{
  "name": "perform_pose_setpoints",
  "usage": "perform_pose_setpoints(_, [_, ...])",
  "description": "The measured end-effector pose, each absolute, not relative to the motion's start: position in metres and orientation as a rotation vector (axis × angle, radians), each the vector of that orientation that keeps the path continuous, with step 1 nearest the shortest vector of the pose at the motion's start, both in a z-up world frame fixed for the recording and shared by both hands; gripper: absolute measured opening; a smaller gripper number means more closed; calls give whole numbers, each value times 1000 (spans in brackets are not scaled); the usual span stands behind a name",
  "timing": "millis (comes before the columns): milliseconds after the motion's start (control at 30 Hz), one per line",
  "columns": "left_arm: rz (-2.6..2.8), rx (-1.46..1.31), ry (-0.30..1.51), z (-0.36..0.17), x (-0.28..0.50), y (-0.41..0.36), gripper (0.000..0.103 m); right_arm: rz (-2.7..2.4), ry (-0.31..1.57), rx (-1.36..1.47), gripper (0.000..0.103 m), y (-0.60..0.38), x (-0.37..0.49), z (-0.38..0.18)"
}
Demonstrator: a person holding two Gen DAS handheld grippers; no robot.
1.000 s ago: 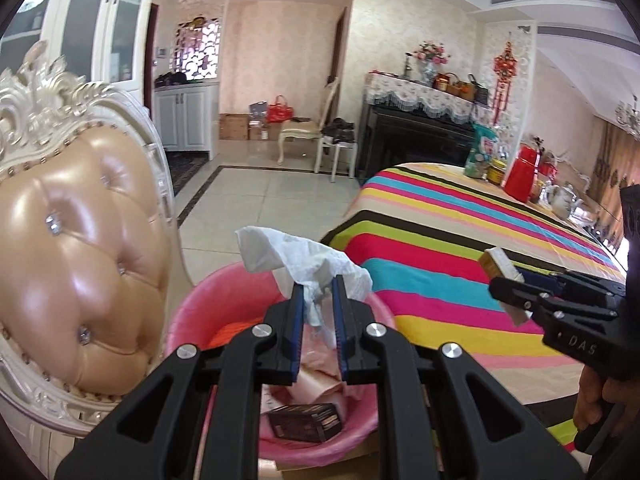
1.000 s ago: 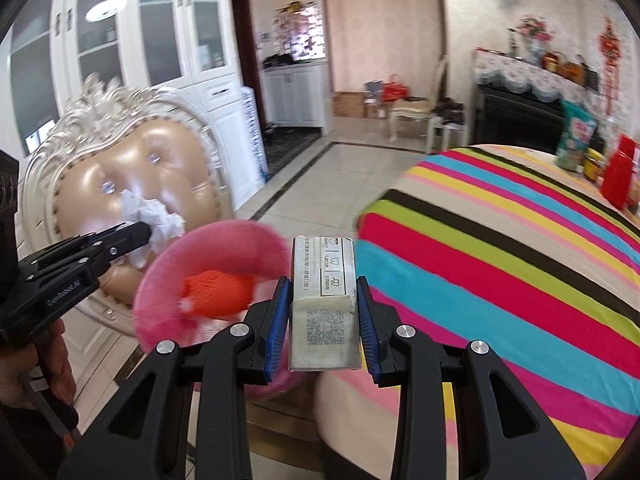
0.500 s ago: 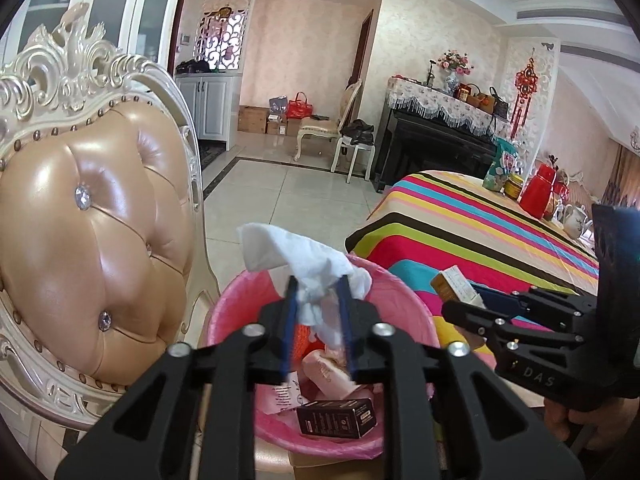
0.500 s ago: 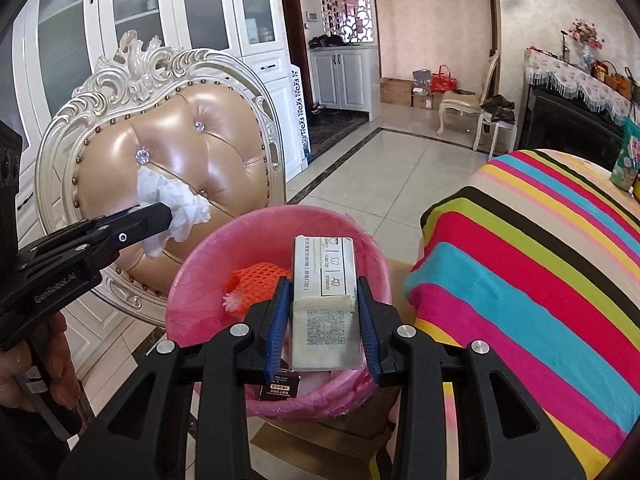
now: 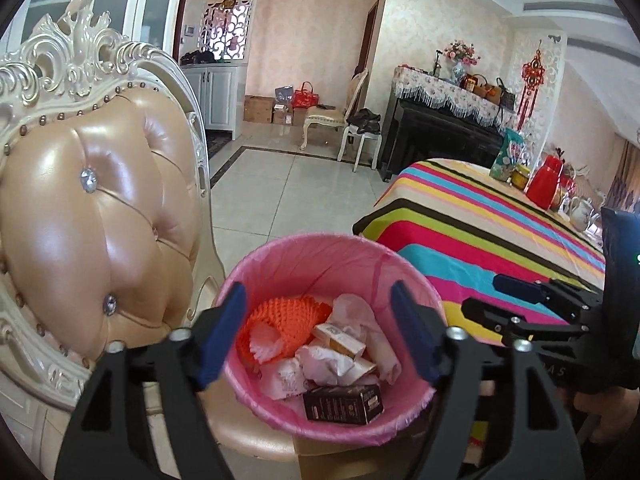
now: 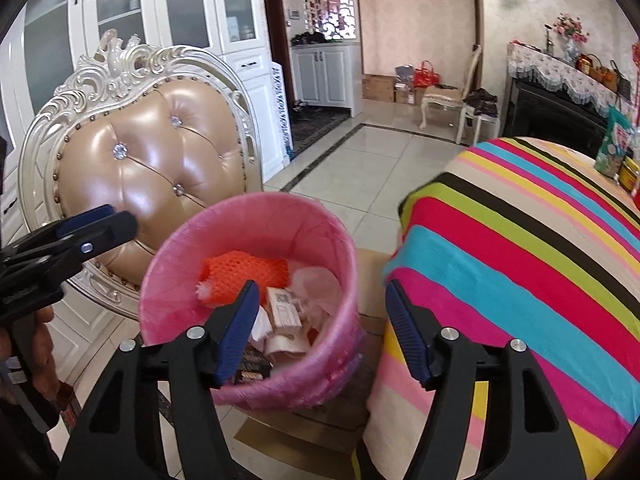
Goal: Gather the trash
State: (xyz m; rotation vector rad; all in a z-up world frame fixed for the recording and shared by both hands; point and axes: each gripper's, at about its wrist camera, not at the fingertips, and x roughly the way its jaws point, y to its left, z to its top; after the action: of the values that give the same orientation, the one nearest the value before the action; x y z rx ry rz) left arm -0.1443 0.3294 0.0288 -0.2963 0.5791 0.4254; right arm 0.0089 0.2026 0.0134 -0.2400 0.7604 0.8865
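Tiled dining room, striped desk (image 6: 520, 264) beside pink trash bin (image 5: 320, 252). Left hand-held gripper (image 5: 320, 332) and right hand-held gripper (image 6: 320, 332) just sprung apart, empty, above it; tissue (image 5: 328, 364) and small carton (image 6: 284, 312) inside. Drop step done; next, back to desk for more trash.

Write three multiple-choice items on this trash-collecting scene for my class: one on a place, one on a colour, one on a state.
1. Where does the orange foam net lie?
A. in the pink bin
B. on the striped tablecloth
C. on the floor

2. What colour is the box nearest the left gripper?
A. white
B. black
C. red

3. How do the right gripper jaws stand?
A. shut on a carton
B. shut on tissue
C. open, empty

Key: A, the net sits among the bin's trash; B, its faces are dark; C, nothing lies between the spread blue pads.
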Motion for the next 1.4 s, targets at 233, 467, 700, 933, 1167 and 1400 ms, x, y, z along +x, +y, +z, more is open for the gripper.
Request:
perform_pose_setpoints(233, [445,-306,648,19,-163,311,96,868,754,-247,74,178,-11,6])
perform_pose_setpoints(467, [486,-291,660,19,-189,299,98,845,721,-247,82,164,-37,11])
perform_pose_setpoints(700, [470,-293,666,16,-203,291,98,846,713,-256,83,162,-52,11])
perform_pose_setpoints(933, [456,-269,655,17,-205,283,98,832,699,-252,83,162,-58,17])
perform_pose_setpoints(1167, [454,-260,654,16,-205,283,98,829,702,-251,83,162,-57,18])
perform_pose_setpoints(1400, [454,-266,653,15,-204,284,98,831,703,-257,83,163,-57,19])
